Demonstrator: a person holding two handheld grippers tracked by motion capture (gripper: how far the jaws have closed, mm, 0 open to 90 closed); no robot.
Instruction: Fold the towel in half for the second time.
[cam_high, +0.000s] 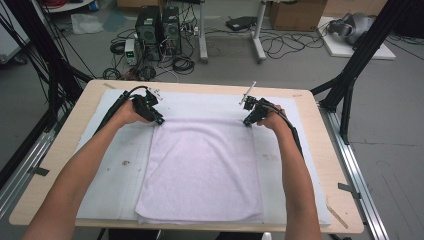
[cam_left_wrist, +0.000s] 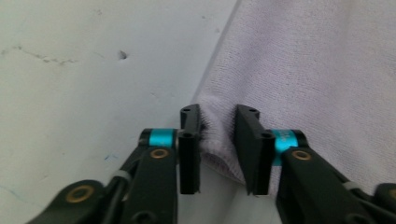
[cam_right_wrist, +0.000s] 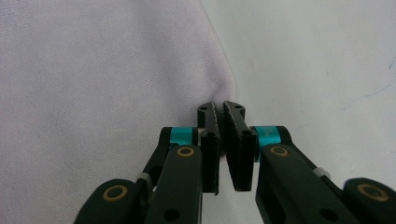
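A pale lilac towel (cam_high: 200, 165) lies flat on a white mat, one short edge towards the far side. In the high view my left gripper (cam_high: 159, 120) is at the towel's far left corner and my right gripper (cam_high: 247, 121) at its far right corner. In the left gripper view the jaws (cam_left_wrist: 217, 112) hold a bunched fold of the towel (cam_left_wrist: 303, 56) corner that fills the gap between them. In the right gripper view the jaws (cam_right_wrist: 221, 107) stand almost together, pinching the edge of the towel (cam_right_wrist: 93, 70) at their tips.
The white mat (cam_high: 115, 165) covers most of the wooden table (cam_high: 320, 150). Both forearms reach in from the near edge along the towel's sides. Computer towers (cam_high: 159, 30) and cables lie on the floor beyond the table.
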